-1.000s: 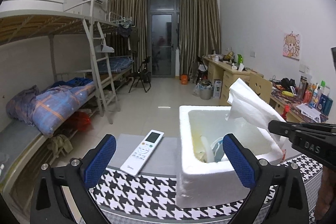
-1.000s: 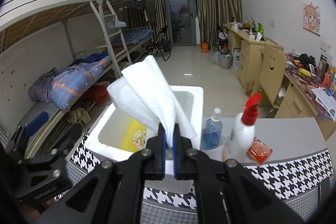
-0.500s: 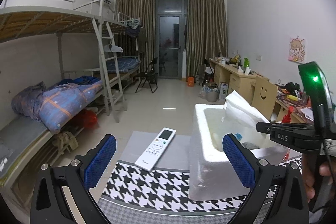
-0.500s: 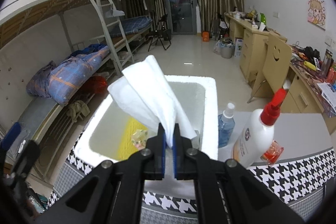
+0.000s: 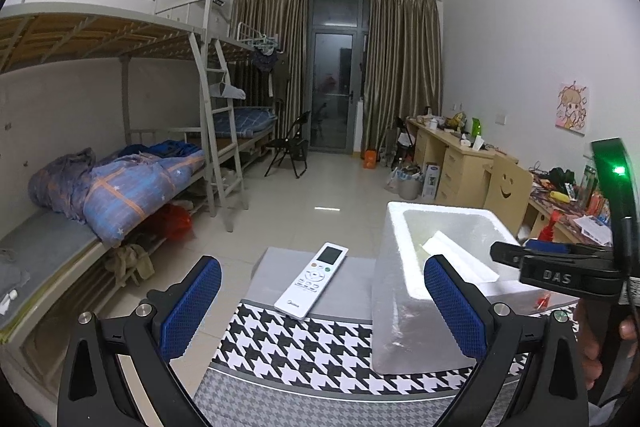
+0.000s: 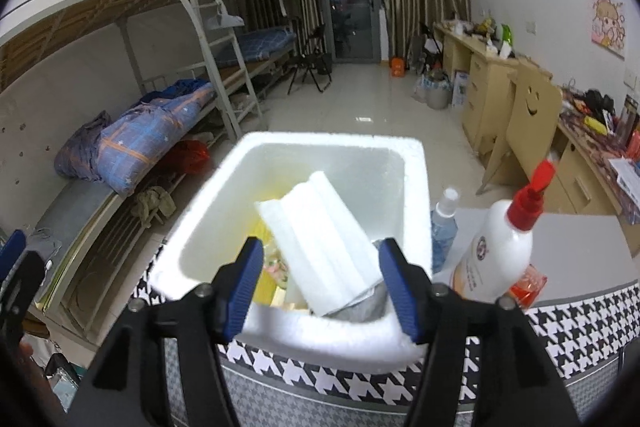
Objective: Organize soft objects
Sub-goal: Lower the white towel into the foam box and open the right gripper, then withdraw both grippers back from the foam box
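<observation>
Towel: white folded towel (image 6: 320,239) lies tilted inside the foam box (image 6: 416,187), resting on the yellow items beneath it — a corner also shows from my left view (image 5: 460,259).
Right claw: my right claw (image 6: 320,287) is spread wide above the box's near rim, gripping nothing; the towel sits between and beyond its blue pads (image 6: 246,283).
Left claw: my left claw (image 5: 320,311) is released too, poised over the houndstooth counter (image 5: 304,351), empty.
Box: white foam, standing on the counter (its near wall is close to my right claw).
Remote: white remote (image 5: 312,281) just left of the box.
Bottles: red-capped white bottle (image 6: 504,243) and small clear spray bottle (image 6: 442,227) right of the box.
</observation>
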### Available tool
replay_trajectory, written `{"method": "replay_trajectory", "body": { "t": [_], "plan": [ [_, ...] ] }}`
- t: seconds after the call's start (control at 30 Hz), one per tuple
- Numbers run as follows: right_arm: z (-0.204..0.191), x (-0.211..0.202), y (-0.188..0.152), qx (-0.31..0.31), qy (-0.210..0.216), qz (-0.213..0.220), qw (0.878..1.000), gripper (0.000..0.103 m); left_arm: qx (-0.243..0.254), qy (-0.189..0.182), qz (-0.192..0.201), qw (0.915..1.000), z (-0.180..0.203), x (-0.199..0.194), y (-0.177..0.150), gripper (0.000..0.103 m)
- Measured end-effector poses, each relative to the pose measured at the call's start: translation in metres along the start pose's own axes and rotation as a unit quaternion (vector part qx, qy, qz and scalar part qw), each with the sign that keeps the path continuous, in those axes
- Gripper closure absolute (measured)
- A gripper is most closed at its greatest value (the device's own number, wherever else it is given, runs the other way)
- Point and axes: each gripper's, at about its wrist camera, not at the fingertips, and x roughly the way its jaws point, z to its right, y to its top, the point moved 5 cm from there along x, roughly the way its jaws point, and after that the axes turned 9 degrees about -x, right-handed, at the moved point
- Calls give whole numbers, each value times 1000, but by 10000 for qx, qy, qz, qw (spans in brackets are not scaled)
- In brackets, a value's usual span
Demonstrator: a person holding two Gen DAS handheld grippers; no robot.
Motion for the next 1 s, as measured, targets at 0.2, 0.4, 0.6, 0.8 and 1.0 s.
{"method": "replay_trajectory", "body": {
  "t": [0.2, 0.4, 0.6, 0.8, 1.0],
  "plan": [
    [-4, -48, -7, 5, 12, 524, 9986, 16, 103, -147, 135, 9997, 9, -29, -2, 1],
    [-16, -87, -24, -209, -146, 886, 9957, 9, 186, -286, 247, 9991, 20, -58, -10, 1],
    [-20, -116, -42, -113, 15, 1059, 9943, 7, 157, -425, 397, 9982, 23, -83, -20, 1],
    [-23, -144, -62, -134, -213, 1412, 9897, 4, 184, -555, 553, 9968, 26, -106, -28, 1],
    [-28, -163, -81, -116, -414, 1703, 9845, 2, 199, -625, 655, 9957, 26, -124, -40, 1]
  ]
}}
